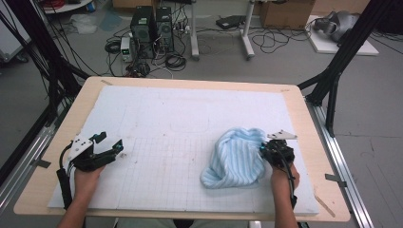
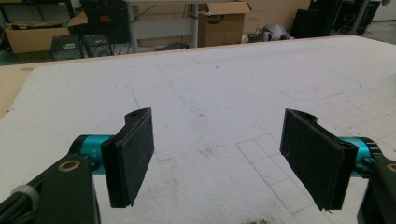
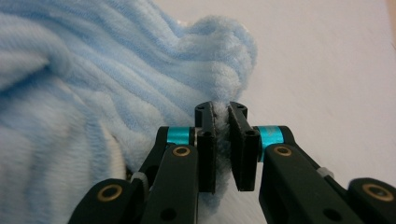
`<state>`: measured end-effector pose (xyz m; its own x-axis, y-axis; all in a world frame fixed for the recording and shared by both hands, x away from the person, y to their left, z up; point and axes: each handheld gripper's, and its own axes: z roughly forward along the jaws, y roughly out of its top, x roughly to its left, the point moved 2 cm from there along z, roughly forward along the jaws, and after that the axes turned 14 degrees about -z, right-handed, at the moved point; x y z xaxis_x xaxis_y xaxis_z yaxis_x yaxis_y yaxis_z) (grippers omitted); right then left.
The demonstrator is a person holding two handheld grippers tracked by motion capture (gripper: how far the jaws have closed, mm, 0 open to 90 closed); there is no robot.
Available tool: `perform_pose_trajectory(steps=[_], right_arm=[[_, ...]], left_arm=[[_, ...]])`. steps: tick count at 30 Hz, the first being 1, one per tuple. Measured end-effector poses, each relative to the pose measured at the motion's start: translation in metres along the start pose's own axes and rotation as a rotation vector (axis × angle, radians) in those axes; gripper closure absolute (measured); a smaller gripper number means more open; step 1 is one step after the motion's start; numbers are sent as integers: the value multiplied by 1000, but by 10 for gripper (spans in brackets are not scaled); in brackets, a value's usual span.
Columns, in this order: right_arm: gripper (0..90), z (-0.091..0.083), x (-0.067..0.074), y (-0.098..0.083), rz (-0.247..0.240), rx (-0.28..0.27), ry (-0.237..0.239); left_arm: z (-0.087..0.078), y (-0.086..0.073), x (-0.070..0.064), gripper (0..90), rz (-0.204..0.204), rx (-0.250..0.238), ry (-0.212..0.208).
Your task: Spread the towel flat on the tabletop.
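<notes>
High view: a wooden table [image 1: 304, 118] is covered by a white foam mat [image 1: 180, 118] with a faint grid drawn on it. On the mat's near right part a light blue striped towel [image 1: 236, 159] lies crumpled in a heap. At its right edge the right gripper [image 1: 264, 148] is set against the cloth; well apart, at the near left of the mat, the left gripper [image 1: 113, 146] is held just over bare foam.

In the right gripper view the jaws are seen clenched on a fold of the towel [image 3: 140, 84], fluffy pile being pinched between the pads [image 3: 208, 149]. In the left gripper view the pads [image 2: 133, 156] stand wide apart with nothing between them, only mat [image 2: 210, 93] ahead.

The step in hand is judged to be the first grasp of the towel's edge. For the next move, the pinched edge would likely need to be lifted or drawn outward, and a second edge should be found for the released left gripper, so that the heap can be spread flat.
</notes>
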<state>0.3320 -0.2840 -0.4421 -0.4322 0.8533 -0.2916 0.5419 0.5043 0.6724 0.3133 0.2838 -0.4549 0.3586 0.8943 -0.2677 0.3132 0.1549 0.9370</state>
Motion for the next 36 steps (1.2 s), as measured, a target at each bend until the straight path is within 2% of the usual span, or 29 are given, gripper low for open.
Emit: perform_pose_trajectory(steps=[2, 4, 5, 6, 8, 10, 12, 13, 15, 16, 17, 18, 22, 24, 26, 31, 33, 34, 36], right_arm=[[816, -4, -8, -12, 22, 6, -21], [738, -9, -13, -17, 48, -5, -22], [677, -13, -15, -17, 56, -26, -16], [660, -17, -16, -15, 65, -54, -7], [534, -27, -14, -5, 55, -114, 4], [445, -35, -8, 11, 39, -177, 51], [385, -40, 4, 31, -9, -241, 143], [362, -43, 13, 42, -57, -272, 175], [347, -47, 34, 63, -127, -328, 307], [347, -49, 46, 71, -170, -337, 348], [349, -48, 58, 79, -222, -336, 401], [349, -46, 70, 84, -273, -327, 432], [368, -26, 111, 90, -466, -207, 502], [389, -15, 121, 86, -511, -161, 536], [403, -8, 126, 80, -536, -111, 554], [429, -1, 131, 62, -499, -79, 639], [467, 3, 134, 54, -514, -50, 642], [514, 3, 136, 52, -514, -65, 633], [639, 4, 137, 52, -500, -77, 651]], left_arm=[[0, 0, 0, 263, -1, 2, -1], [0, 0, 1, 263, -4, 1, 0], [0, 0, 1, 262, -3, 1, 0], [0, 0, 1, 263, -1, 2, 0], [0, 0, 0, 263, -2, 0, 2], [0, 0, 0, 263, -2, 2, 1], [0, 0, 1, 263, -6, 0, 1], [0, 0, 1, 263, -8, -2, 0], [0, 0, 1, 263, -12, -2, 0], [0, 0, 1, 262, -12, -3, -1], [0, 0, 1, 262, -14, -4, -2], [0, 0, 1, 262, -14, -6, -3], [-1, 0, 1, 263, -13, -4, -5], [-1, 0, 1, 262, -16, -5, -5], [-1, 0, 1, 262, -17, -6, -5], [-1, 0, 1, 263, -12, -6, -4], [-1, 0, 1, 263, -12, -7, -3], [-1, 0, 1, 263, -10, -7, -2], [-1, 0, 1, 263, -9, -7, -1]])
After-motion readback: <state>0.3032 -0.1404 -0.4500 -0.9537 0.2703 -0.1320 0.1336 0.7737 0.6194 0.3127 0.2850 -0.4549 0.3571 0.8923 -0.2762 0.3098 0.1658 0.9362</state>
